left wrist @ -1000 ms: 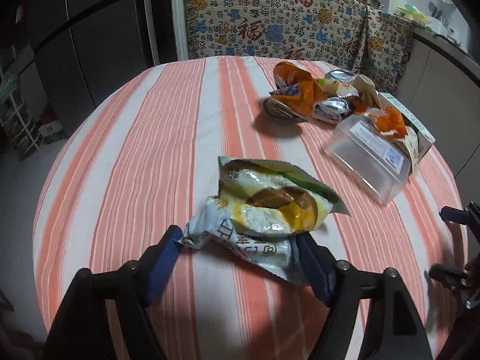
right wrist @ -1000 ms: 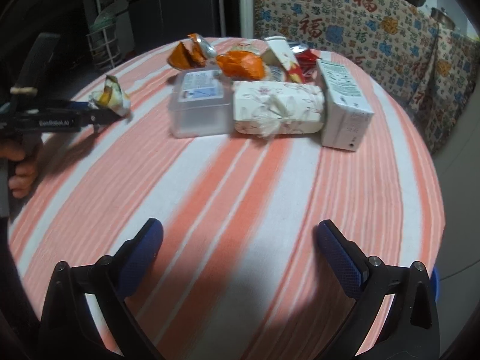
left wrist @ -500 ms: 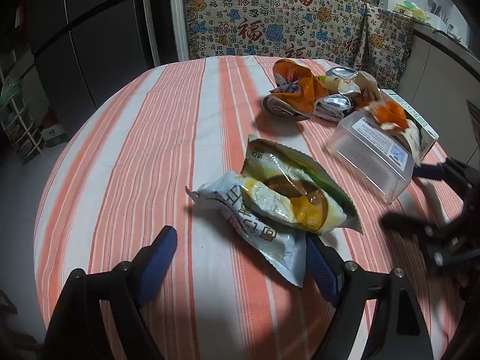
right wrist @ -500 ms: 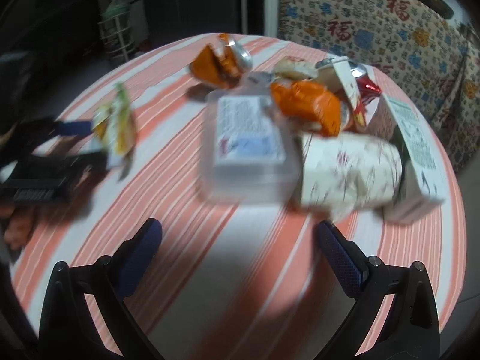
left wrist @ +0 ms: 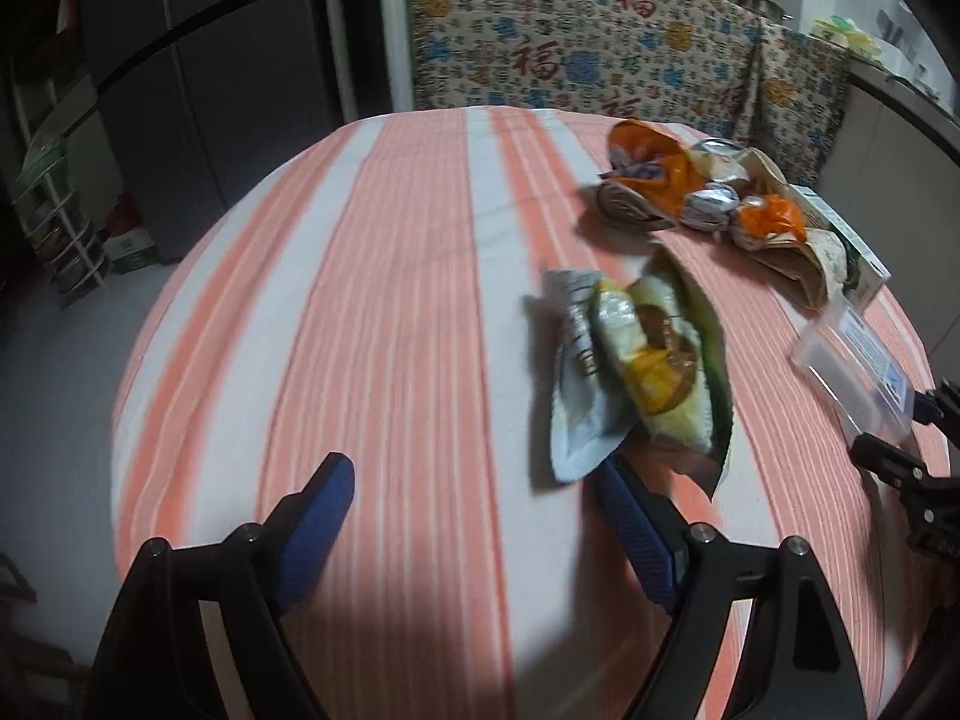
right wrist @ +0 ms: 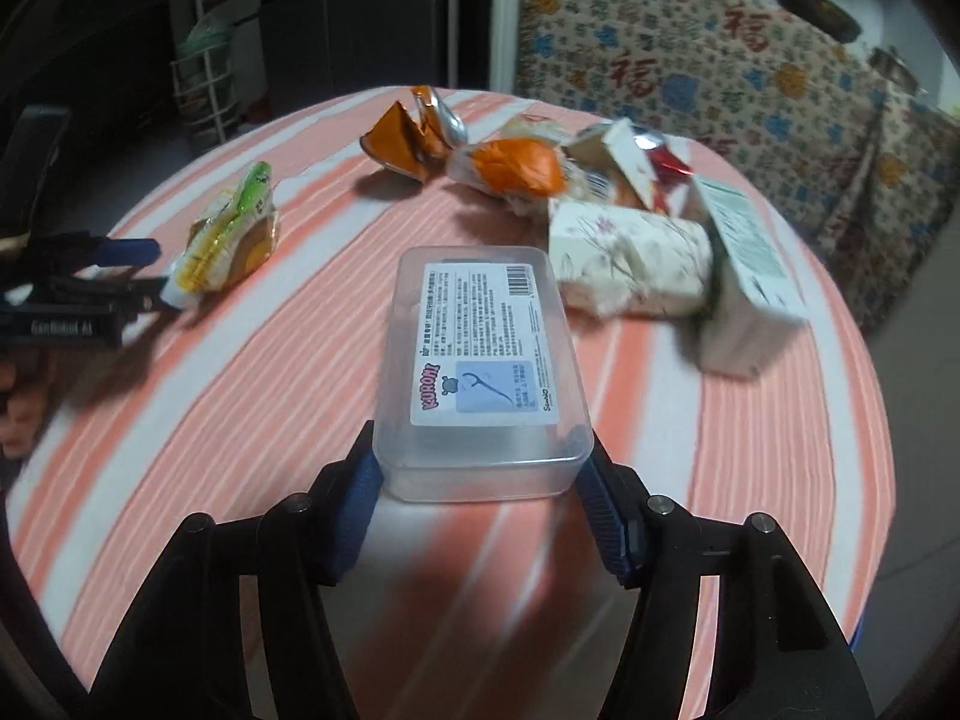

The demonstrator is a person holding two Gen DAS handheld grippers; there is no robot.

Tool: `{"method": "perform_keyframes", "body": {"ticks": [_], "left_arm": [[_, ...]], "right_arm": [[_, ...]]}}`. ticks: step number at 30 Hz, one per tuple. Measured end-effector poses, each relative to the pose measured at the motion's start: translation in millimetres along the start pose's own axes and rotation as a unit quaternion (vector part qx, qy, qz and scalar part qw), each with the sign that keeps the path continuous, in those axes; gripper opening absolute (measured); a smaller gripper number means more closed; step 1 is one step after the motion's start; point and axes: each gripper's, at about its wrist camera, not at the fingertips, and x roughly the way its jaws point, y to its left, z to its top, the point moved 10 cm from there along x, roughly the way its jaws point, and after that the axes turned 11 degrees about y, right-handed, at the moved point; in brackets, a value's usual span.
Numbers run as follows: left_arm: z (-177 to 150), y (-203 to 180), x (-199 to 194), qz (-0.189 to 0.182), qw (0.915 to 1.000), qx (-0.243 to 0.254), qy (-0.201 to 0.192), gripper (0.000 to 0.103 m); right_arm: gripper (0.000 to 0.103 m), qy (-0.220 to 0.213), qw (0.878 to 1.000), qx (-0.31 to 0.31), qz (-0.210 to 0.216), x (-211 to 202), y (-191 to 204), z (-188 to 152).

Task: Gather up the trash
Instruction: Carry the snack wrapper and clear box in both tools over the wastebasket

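A crumpled yellow-green snack wrapper [left wrist: 636,360] lies on the striped tablecloth [left wrist: 390,300]. My left gripper [left wrist: 471,468] is open with nothing between its pads. The wrapper's lower corner rests by the right fingertip [left wrist: 612,480]. In the right wrist view a clear plastic box [right wrist: 480,360] with a printed label sits with its near end between the fingers of my right gripper [right wrist: 480,471]. Those jaws are closing and both blue pads touch the box's sides. The left gripper [right wrist: 90,282] and the wrapper [right wrist: 231,240] also show at far left.
More trash is heaped at the table's far side: orange wrappers [right wrist: 516,165], a crushed can [left wrist: 711,204], a floral tissue pack [right wrist: 630,258] and a white carton [right wrist: 744,276]. A patterned cloth [left wrist: 570,48] hangs behind the round table. The table edge curves close on both sides.
The right gripper went forward to the clear box and its jaws narrowed around it. In the left wrist view the wrapper shifted from between the fingers out to the right finger.
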Motion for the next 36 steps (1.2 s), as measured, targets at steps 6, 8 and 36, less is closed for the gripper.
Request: {"method": "perform_keyframes", "body": {"ticks": [6, 8, 36], "left_arm": [[24.9, -45.3, -39.7, -0.110, 0.9924, 0.032, -0.047, 0.085], [35.8, -52.2, -36.6, -0.104, 0.9928, 0.046, -0.038, 0.085], [-2.3, -83.8, -18.0, -0.078, 0.9936, 0.077, 0.028, 0.066]], "right_arm": [[0.071, 0.001, 1.000, -0.001, 0.004, 1.8, 1.9, 2.6], [0.077, 0.005, 1.000, 0.007, 0.015, 3.3, 0.4, 1.9], [0.094, 0.115, 0.990, -0.035, 0.080, 3.2, 14.2, 34.0]]}}
